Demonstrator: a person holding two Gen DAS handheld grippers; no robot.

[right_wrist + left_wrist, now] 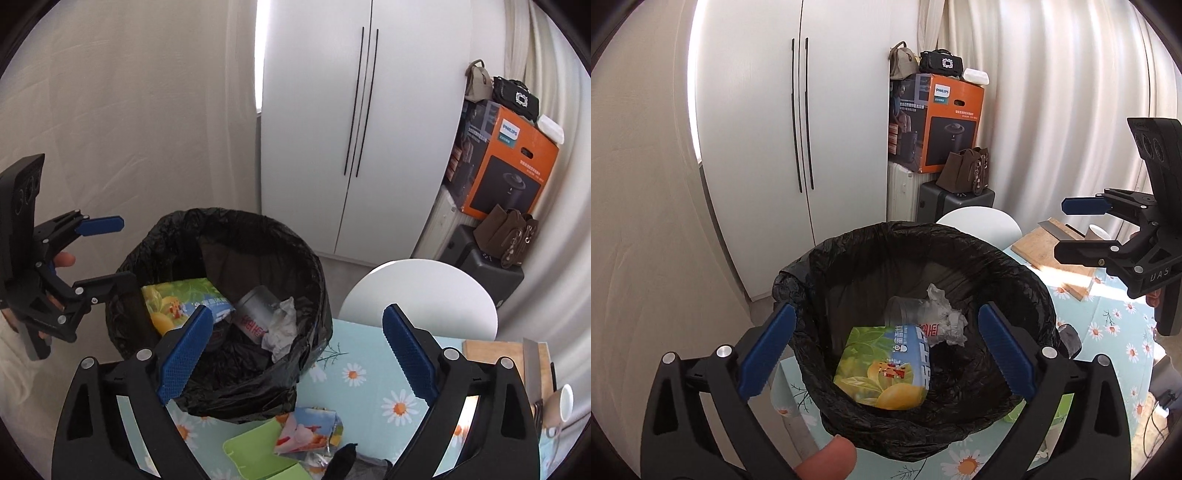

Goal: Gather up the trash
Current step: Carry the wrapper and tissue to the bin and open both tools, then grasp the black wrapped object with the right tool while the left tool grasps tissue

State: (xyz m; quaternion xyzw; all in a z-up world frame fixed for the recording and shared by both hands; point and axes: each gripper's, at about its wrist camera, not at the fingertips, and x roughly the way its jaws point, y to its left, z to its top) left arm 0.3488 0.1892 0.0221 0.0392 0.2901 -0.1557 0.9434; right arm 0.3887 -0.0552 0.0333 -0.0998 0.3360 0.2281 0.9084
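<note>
Left gripper [882, 347] jaws spread wide, nothing between the blue pads [768, 350], pointing forward and down. A bare fingertip [827, 458] shows at 6 o'clock under it, likely the thumb of the holding hand. Right gripper [295, 350] also wide apart, empty, blue pads [184, 354] at 8 and 4 o'clock of its own view. Seen from the left wrist, the right gripper sits at 3 o'clock, side-on; from the right wrist, the left gripper is at 9 o'clock, fingers [62, 260] wrapped behind its handle.

Black-lined bin [916, 332] already holds a green lemon box [882, 373], clear cup [901, 308] and crumpled tissue [945, 314]; torn wrapper [310, 428] lies on the tablecloth beside it.
</note>
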